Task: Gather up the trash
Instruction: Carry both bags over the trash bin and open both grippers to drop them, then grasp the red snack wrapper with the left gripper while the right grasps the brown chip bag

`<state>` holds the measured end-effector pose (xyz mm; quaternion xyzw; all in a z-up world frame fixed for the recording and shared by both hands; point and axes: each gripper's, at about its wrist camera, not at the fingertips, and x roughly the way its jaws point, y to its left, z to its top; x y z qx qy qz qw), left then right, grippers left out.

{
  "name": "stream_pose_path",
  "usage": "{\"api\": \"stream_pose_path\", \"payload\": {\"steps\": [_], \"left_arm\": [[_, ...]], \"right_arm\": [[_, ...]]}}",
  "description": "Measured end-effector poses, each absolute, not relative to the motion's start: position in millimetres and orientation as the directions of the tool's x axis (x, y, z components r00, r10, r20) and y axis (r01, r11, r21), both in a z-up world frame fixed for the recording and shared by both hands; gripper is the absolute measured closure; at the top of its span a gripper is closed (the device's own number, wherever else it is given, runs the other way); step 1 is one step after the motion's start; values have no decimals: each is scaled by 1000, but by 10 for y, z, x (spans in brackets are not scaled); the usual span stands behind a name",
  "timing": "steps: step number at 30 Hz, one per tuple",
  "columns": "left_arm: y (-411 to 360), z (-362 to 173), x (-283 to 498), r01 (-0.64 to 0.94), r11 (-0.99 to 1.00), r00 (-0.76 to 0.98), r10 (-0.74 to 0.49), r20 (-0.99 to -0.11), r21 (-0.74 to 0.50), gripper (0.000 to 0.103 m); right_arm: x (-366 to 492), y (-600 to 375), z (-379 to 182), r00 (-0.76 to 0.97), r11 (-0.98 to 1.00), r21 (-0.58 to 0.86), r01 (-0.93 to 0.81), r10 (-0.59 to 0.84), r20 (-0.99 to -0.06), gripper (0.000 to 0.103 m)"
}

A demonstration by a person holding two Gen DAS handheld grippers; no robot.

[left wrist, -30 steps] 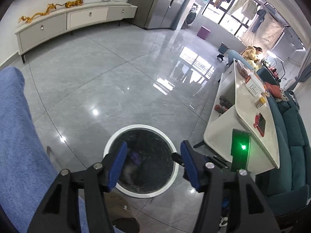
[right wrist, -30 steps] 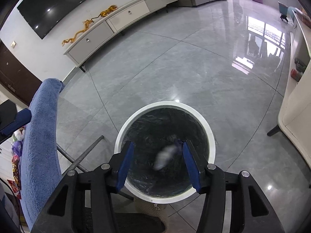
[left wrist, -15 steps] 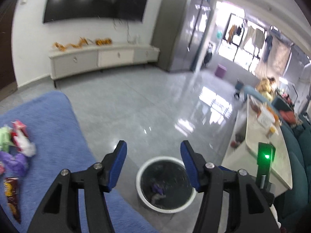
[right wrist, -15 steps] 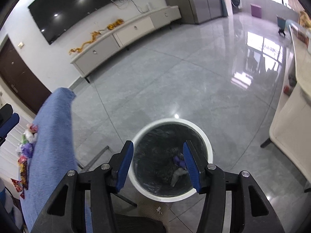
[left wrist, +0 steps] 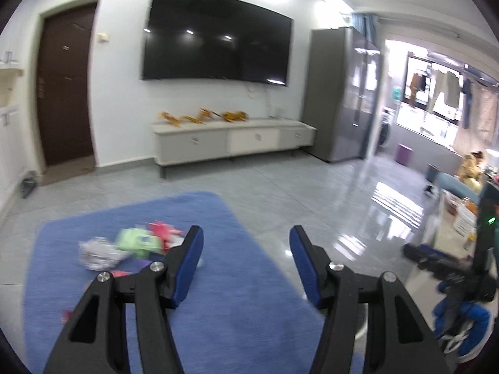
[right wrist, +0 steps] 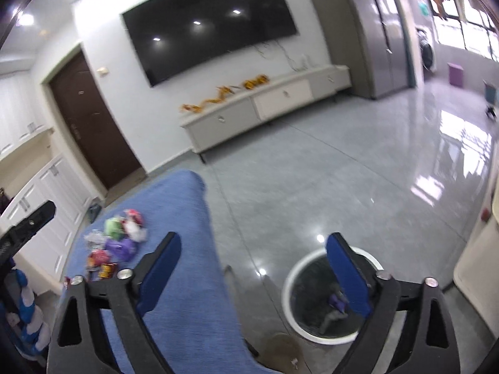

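A pile of trash wrappers (left wrist: pixel 131 246) in green, silver and pink lies on a blue cloth-covered surface (left wrist: pixel 243 305); it also shows in the right wrist view (right wrist: pixel 117 240). My left gripper (left wrist: pixel 246 243) is open and empty, above the blue surface to the right of the pile. My right gripper (right wrist: pixel 252 252) is open and empty. A white-rimmed round bin (right wrist: pixel 291 296) with a black liner stands on the floor under my right gripper's right finger, with purple and grey scraps (right wrist: pixel 335 308) inside.
Glossy grey tile floor (right wrist: pixel 343 171) lies beyond the blue surface. A white TV cabinet (left wrist: pixel 230 143) stands at the far wall under a large TV. A pale table (right wrist: pixel 477 265) is at the right. White cupboards (right wrist: pixel 40 193) are at the left.
Both grippers have lifted and swung left, away from over the bin toward the blue surface. The trash pile has come into view. A scrap dropped from the right gripper now rests in the bin.
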<state>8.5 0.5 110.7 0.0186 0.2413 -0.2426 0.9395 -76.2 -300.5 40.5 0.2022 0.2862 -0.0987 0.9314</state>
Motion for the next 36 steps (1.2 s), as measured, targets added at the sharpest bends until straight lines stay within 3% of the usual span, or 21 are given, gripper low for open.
{"api": "stream_pose_path", "payload": {"steps": [5, 16, 26, 31, 36], "left_arm": [[711, 1212, 5, 346, 938, 844, -326, -425, -32, 47], [2105, 966, 31, 97, 989, 895, -135, -424, -111, 47], [2610, 142, 376, 5, 973, 813, -138, -565, -230, 47], [2513, -236, 606, 23, 968, 762, -180, -622, -252, 47], [2333, -492, 819, 42, 966, 711, -208, -672, -255, 47]], "right_arm": [[-748, -2607, 776, 861, 936, 288, 205, -33, -507, 0], [-477, -1851, 1198, 883, 966, 254, 59, 68, -465, 0], [208, -984, 802, 761, 979, 199, -40, 158, -629, 1], [632, -636, 361, 662, 972, 221, -76, 215, -718, 10], [1009, -271, -142, 538, 959, 259, -113, 278, -796, 13]]}}
